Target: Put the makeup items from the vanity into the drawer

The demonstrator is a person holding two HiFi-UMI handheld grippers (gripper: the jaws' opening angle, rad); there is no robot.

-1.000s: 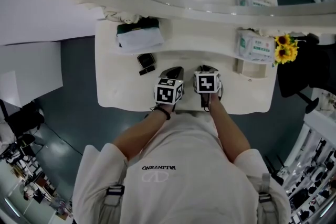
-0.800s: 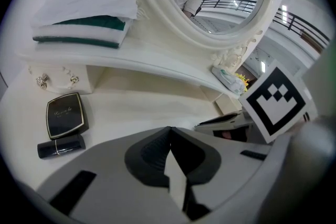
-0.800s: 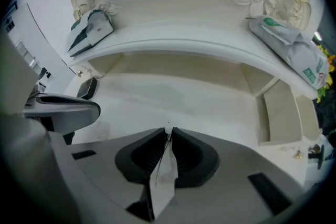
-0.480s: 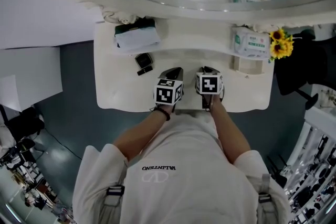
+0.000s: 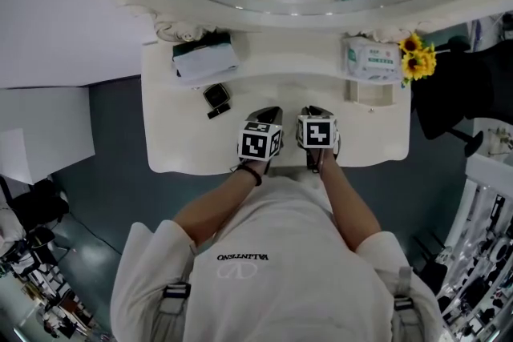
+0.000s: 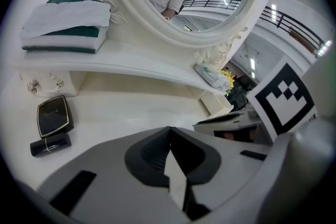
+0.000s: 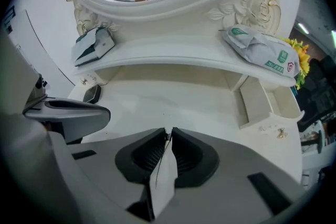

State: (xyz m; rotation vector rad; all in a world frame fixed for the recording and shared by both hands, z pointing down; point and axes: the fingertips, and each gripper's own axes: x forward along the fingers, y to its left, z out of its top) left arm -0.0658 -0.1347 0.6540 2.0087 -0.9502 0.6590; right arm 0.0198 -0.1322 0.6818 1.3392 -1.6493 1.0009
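Above the vanity's (image 5: 176,142) near edge, our left gripper (image 5: 264,114) and right gripper (image 5: 317,113) stay pressed shut and empty, leaving the compact (image 5: 216,96) untouched.

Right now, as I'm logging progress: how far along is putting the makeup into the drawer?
Done: the small drawer stands open and looks empty. In hand: nothing; the left tool and right tool are both shut and empty. Left: the black compact and the lipstick tube beside it both lie on the vanity top, not yet picked up.
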